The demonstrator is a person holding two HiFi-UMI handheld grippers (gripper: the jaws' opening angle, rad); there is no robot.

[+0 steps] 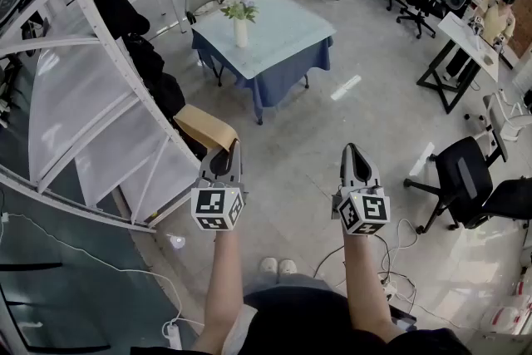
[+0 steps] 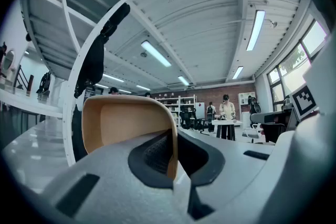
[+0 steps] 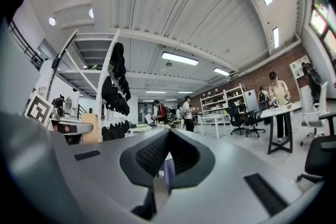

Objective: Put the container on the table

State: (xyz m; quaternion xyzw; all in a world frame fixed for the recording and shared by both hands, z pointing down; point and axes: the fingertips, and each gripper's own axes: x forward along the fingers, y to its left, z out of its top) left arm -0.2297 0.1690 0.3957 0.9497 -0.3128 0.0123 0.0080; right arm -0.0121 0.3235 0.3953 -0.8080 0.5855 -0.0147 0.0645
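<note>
My left gripper (image 1: 230, 150) is shut on the rim of a tan, open-topped container (image 1: 204, 127), held in the air above the floor; in the left gripper view the container (image 2: 126, 126) fills the space ahead of the closed jaws, its wall pinched between the pads. My right gripper (image 1: 354, 152) is shut with nothing between its jaws, level with the left one. The table (image 1: 274, 41), with a pale glass top and blue cloth, stands several steps ahead. A white vase of flowers (image 1: 240, 19) sits on its left part.
A white metal staircase (image 1: 91, 87) with dark coats hung on its rail runs along my left. Black office chairs (image 1: 465, 179) stand at the right, with cables on the floor near my feet. Desks and people fill the far end of the room.
</note>
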